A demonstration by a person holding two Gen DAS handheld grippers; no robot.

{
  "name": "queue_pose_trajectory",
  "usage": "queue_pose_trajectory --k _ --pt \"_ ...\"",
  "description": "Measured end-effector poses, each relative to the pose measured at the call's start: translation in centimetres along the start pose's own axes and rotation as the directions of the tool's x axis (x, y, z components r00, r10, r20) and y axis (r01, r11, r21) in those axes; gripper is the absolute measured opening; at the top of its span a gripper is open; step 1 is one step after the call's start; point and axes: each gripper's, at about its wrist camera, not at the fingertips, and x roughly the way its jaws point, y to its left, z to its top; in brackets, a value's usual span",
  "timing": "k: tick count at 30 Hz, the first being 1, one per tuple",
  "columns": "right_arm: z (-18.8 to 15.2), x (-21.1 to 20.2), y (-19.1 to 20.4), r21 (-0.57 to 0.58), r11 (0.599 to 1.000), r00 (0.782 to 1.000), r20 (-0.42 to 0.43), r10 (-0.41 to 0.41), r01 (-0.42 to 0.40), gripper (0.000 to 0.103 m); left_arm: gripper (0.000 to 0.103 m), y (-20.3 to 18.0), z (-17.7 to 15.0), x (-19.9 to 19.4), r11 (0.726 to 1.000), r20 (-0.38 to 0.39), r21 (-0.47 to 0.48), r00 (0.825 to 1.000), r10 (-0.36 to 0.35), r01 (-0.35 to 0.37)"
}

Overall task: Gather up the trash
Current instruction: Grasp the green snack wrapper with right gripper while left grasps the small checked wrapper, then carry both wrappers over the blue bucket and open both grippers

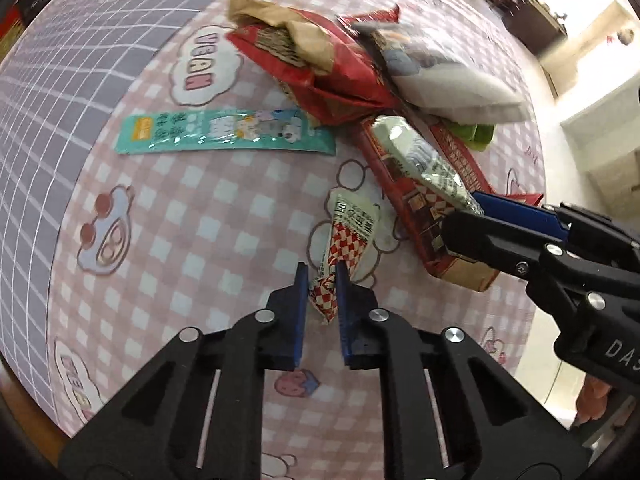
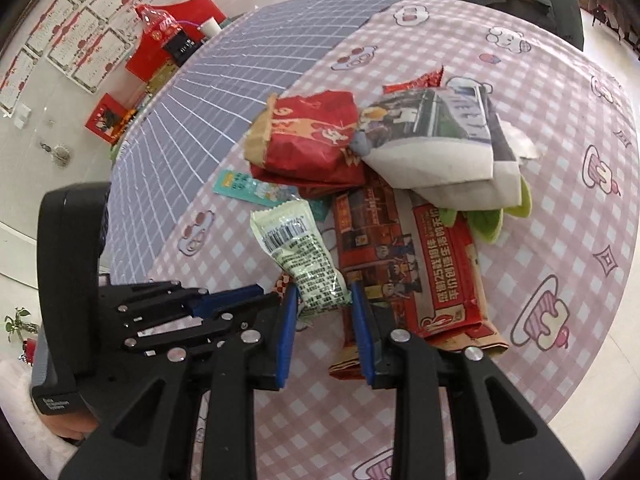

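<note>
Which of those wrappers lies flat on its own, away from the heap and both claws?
The long teal wrapper, flat on the pink checked cloth. The red-checked wrapper sits in the left claw, the pale green one in the right claw.

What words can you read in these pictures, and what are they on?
"DAS": white letters on the right gripper, cut off by the picture's edge.
"VEGAN", upside down: in a cloud on the tablecloth.
Snack wrappers, red bags, teal packet: Chinese print, too small to read.

Glossy plastic teal wrapper (image 1: 224, 132); matt cloth tablecloth (image 1: 208, 220); brown paper bag (image 1: 308, 36).
</note>
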Motion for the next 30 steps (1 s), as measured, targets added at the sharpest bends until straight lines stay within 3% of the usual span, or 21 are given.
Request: queue_pose_trajectory --k 5,12,18,22,30 --pt "-0.3 -1.1 0.5 -0.013 1.0 0.999 0.017 0.027 -0.027 0.027 0.012 1.3 -0.9 -3.2 0.99 0.065 -0.14 0.998 0.004 0.005" --pt "-1.4 -4.3 0.8 -0.054 0.996 0.996 0.061 0.069 -0.066 0.027 0.012 -1.0 -2.2 -8.9 0.984 0.183 -0.178 0.983 0.019 0.015" --pt "-3.6 -9.6 -2.0 -0.029 0.998 0.989 0.133 0.065 -0.061 0.027 0.012 -7.2 -3.4 -11.1 0.995 0.227 -0.1 0.974 -0.004 0.027" --pt "-6.4 -14.2 -6.3 0.036 0.999 0.983 0.184 0.023 -0.03 0.027 0.012 -12.1 -4.0 -11.0 0.998 0.223 -0.029 0.974 -0.045 0.052" --pt "-15.3 -21.4 -16.3 0.26 0.965 0.968 0.227 -0.104 0.043 0.027 0.012 -25.6 -6.2 -7.4 0.97 0.096 0.175 0.977 -0.189 0.17"
